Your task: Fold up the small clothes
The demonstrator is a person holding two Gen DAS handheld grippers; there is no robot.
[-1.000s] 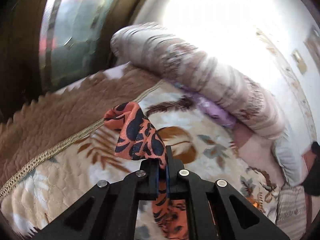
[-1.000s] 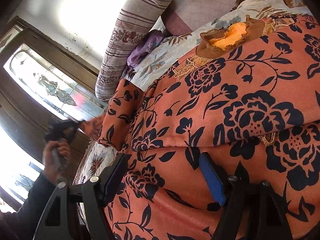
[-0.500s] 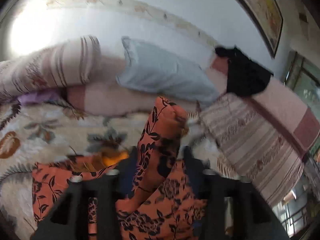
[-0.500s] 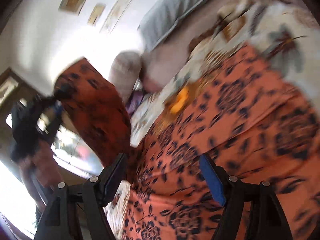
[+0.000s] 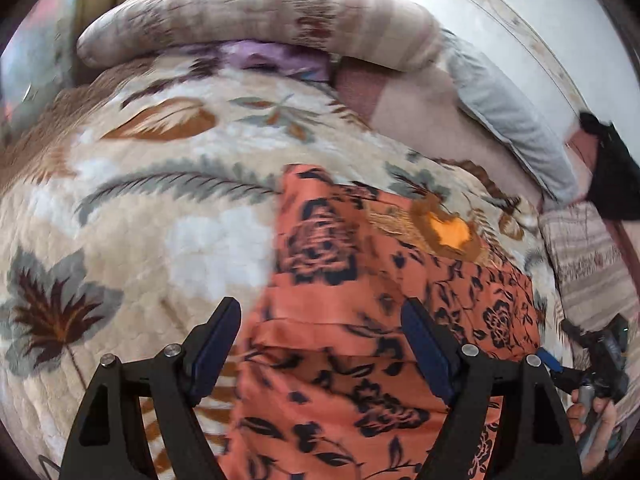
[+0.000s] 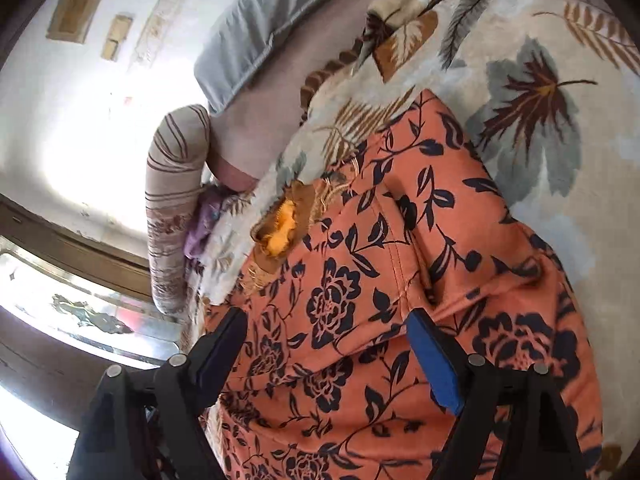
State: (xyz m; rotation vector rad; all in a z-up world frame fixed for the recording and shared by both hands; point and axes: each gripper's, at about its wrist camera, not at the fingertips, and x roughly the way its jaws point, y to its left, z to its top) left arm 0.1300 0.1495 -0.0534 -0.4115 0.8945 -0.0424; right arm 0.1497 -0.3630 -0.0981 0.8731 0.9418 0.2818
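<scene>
An orange garment with a black flower print (image 5: 360, 320) lies on the leaf-patterned bedspread (image 5: 140, 220), one side folded over its body. Its brown and yellow neckline (image 5: 448, 232) points toward the pillows. My left gripper (image 5: 322, 340) is open and empty, just above the folded part. My right gripper (image 6: 328, 352) is open and empty, over the same garment (image 6: 360, 300). The neckline (image 6: 280, 232) also shows in the right wrist view. The right gripper in the person's hand (image 5: 600, 364) appears at the lower right of the left wrist view.
A striped bolster (image 5: 260, 20), a grey pillow (image 5: 512, 120) and a purple cloth (image 5: 272, 56) lie along the bed's head. A black item (image 5: 612, 176) and a striped cover (image 5: 592, 264) are at the right. A window (image 6: 80, 312) is behind the bolster (image 6: 172, 208).
My left gripper held a sleeve of the garment, carried it across over the body and let go. It is now open. My right gripper stayed open over the garment.
</scene>
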